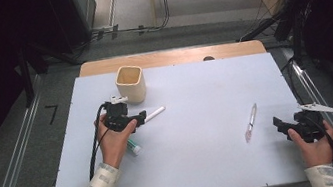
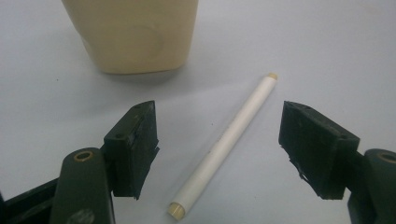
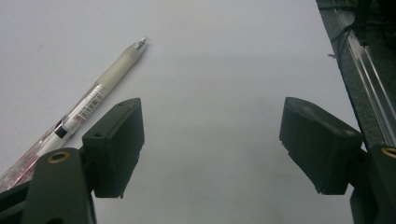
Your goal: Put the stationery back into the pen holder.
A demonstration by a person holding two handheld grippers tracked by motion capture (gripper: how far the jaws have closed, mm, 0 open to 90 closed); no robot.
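A white stick-like pen [image 2: 229,140] lies on the pale table sheet, between the open jaws of my left gripper [image 2: 219,149], which do not touch it. From above, that left gripper [image 1: 139,117] sits just left of the white pen [image 1: 154,113] and below a cream cup [image 1: 130,83]. The cup [image 2: 133,35] stands just beyond the pen. My right gripper [image 3: 212,149] is open over bare sheet, with a clear pen with a frosted grip [image 3: 88,105] lying to its left. In the high view the right gripper [image 1: 281,125] rests near the table's right edge, right of the clear pen [image 1: 250,122].
A small white tube with a green end [image 1: 134,146] lies beside the left hand. The sheet [image 1: 195,94] covers a wooden table. A metal rail [image 3: 369,79] runs along the floor past the table's right edge. Dark stands and cables stand beyond the far edge.
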